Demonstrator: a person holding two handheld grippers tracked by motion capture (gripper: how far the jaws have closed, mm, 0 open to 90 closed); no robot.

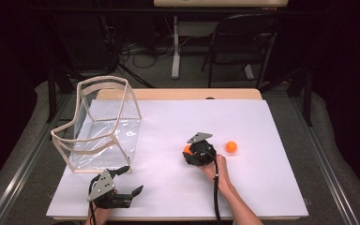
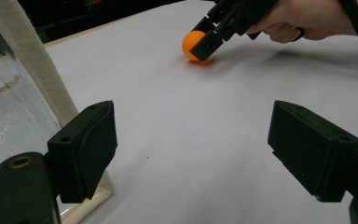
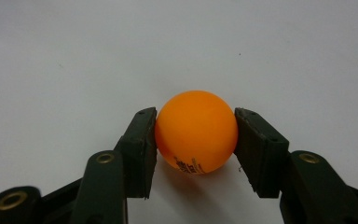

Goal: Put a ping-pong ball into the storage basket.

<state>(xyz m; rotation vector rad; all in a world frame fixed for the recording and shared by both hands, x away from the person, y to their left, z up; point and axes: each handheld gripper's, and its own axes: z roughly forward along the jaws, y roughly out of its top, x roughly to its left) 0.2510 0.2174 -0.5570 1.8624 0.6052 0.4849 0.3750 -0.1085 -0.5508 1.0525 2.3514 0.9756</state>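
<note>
An orange ball [image 3: 196, 131] with small black print rests on the white sheet, and my right gripper [image 3: 196, 142] is shut on it, one pad pressed to each side. The high view places this ball [image 1: 186, 149] at the table's middle, under the right gripper [image 1: 188, 151]. A second orange ball [image 1: 231, 146] lies free just to its right. My left gripper [image 1: 133, 179] stands open near the front left edge with nothing between its jaws. From the left gripper view, its open jaws [image 2: 200, 149] face the held ball [image 2: 190, 42] and the right gripper [image 2: 201, 46] farther off.
A clear-walled container with beige trim [image 1: 103, 124] stands open-topped at the table's left, close beside the left gripper [image 2: 18, 93]. The white sheet [image 1: 243, 187] covers the table. A folding chair [image 1: 243, 42] and table legs stand beyond the far edge.
</note>
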